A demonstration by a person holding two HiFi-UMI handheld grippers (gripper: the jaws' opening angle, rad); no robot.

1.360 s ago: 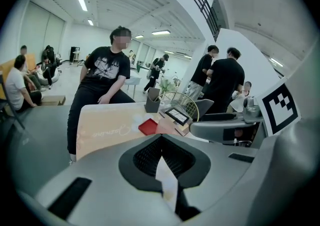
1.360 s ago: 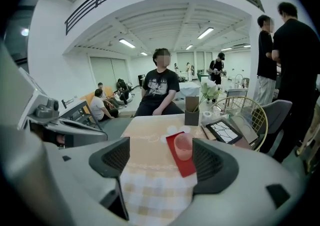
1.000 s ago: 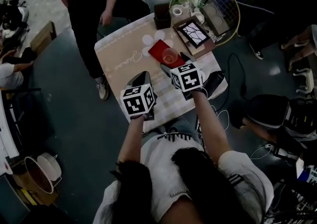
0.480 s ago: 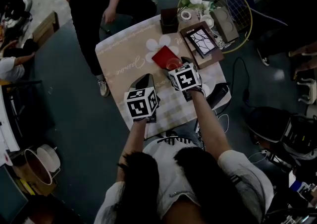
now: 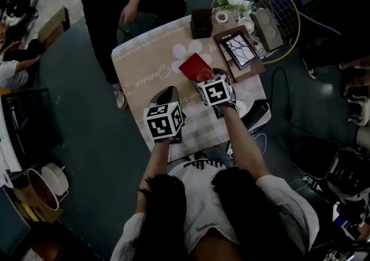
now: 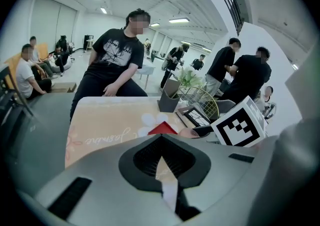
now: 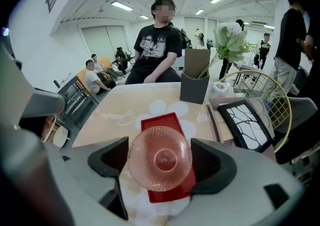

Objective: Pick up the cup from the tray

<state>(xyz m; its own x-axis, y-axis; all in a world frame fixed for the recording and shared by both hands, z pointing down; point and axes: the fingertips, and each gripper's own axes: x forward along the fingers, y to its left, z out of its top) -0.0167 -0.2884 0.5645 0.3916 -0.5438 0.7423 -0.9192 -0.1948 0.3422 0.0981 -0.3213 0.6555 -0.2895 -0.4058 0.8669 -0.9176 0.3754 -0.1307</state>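
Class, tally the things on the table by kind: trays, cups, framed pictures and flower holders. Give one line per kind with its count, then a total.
red rectangular tray: 1
clear dimpled glass cup: 1
black-framed picture: 1
dark grey square holder with white flowers: 1
Total: 4
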